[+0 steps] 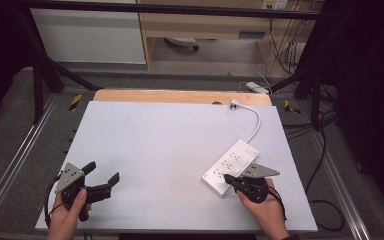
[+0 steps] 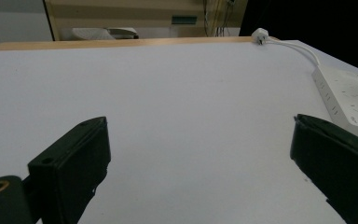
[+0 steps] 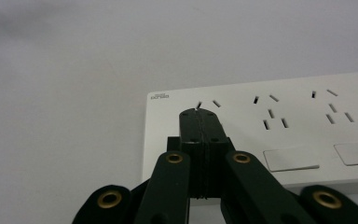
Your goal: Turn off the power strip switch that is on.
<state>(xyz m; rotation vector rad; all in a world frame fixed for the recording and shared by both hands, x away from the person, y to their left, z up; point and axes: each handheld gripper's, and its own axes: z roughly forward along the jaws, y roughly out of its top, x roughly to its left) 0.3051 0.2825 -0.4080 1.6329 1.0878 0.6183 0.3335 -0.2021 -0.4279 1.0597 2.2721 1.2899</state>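
my right gripper (image 3: 199, 112), jaws closed on nothing, tips over the white rectangular plastic power strip (image 3: 279, 126); my left gripper (image 1: 101, 176), jaws apart, empty.

The desk (image 1: 145, 145) has a pale grey top, with a strip of bare wood (image 1: 180, 96) along its far edge. Grey carpet (image 1: 10, 140) covers the floor around it. A black metal frame (image 1: 40, 75) stands over the desk. Behind it are a white cabinet (image 1: 87, 37) and a light wooden shelf unit (image 1: 205, 25). Cables (image 1: 285, 45) hang at the far right, where the room falls dark.
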